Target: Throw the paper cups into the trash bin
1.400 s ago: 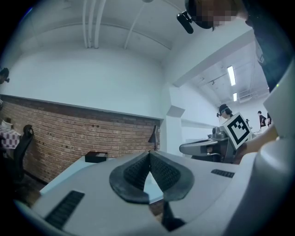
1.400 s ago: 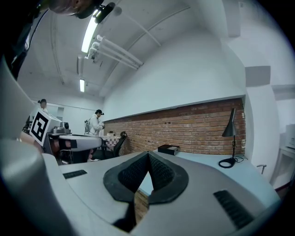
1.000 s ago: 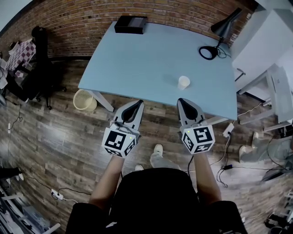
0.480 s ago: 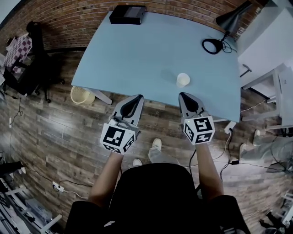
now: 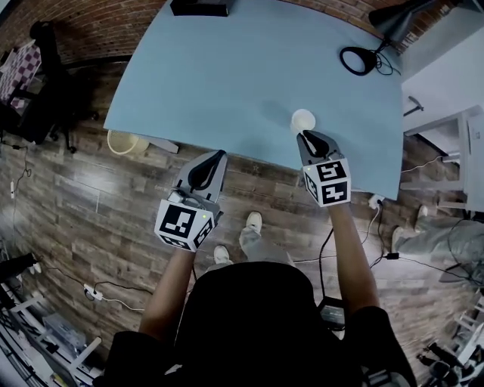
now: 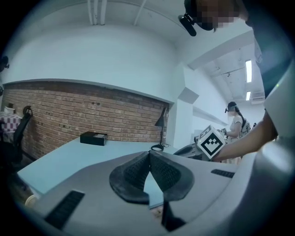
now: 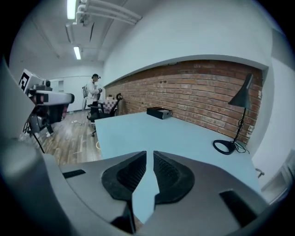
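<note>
Nothing is binned yet, I judge. On the table [image 5: 227, 75] one cup still waits. The trash bin [image 5: 121, 142] stands on the floor by the table's front left corner. The left gripper [image 5: 218, 156] is pressed together and empty. The jaws of the right gripper [image 5: 307, 136] have just been parting slightly, with nothing between them. It sits just short of the paper cup [image 5: 302, 121] near the front edge. No readable writing shows, only square markers.

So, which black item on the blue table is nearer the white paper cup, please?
The black desk lamp at the right; the flat black box lies farther off.
</note>
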Demonstrator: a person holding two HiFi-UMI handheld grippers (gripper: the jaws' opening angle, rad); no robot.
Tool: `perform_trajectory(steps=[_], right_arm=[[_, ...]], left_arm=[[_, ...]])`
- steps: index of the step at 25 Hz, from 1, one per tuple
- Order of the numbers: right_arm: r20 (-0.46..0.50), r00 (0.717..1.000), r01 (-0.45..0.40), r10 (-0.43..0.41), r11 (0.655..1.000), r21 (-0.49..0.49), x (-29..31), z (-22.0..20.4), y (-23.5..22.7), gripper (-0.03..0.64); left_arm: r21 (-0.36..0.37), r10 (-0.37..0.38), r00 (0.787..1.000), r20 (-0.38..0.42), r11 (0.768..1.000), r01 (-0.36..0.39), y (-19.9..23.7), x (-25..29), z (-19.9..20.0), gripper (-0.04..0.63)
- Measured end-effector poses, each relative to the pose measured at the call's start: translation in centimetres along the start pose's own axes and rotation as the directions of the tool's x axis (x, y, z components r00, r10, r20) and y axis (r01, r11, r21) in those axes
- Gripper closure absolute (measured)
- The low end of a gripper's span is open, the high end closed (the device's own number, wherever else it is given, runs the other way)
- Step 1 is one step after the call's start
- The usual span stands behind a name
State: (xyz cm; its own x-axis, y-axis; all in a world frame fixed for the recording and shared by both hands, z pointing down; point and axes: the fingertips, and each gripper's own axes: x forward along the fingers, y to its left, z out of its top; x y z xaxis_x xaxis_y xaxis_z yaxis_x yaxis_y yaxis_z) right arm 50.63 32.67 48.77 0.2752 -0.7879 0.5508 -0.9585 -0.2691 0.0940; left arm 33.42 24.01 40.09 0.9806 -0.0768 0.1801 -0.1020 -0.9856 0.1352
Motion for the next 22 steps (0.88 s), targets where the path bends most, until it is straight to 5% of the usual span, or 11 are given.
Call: perform_trajectory(steps=[7, 13, 19, 22], right_arm=[[-0.211, 0.977, -0.014, -0.030, 0.979, -0.204, 3.6, -4.0, -0.9, 0.483], [-0.324, 0.937, -0.040, -0.133, 0.878, -0.477, 5.9, -6.1, -1.8, 0.479], [-0.390, 0.898, -0.095, -0.204, 0.776, -0.624, 7.3, -8.0, -2.7, 0.480], [-0.406, 0.889, -0.114, -0.211, 0.758, -0.643, 7.5, -8.7, -2.7, 0.480]], left_arm=[[-0.039, 0.019, 1.000, -0.024, 0.999, -0.020, 0.6, 0.4, -1.7, 0.586], [-0.043, 0.025, 0.999, -0.034, 0.999, -0.026, 0.6, 0.8, -2.3, 0.586], [-0.053, 0.045, 0.998, -0.043, 0.997, -0.047, 0.6, 0.8, -2.7, 0.586], [-0.046, 0.044, 0.998, -0.039, 0.998, -0.046, 0.4, 0.7, -2.4, 0.586]])
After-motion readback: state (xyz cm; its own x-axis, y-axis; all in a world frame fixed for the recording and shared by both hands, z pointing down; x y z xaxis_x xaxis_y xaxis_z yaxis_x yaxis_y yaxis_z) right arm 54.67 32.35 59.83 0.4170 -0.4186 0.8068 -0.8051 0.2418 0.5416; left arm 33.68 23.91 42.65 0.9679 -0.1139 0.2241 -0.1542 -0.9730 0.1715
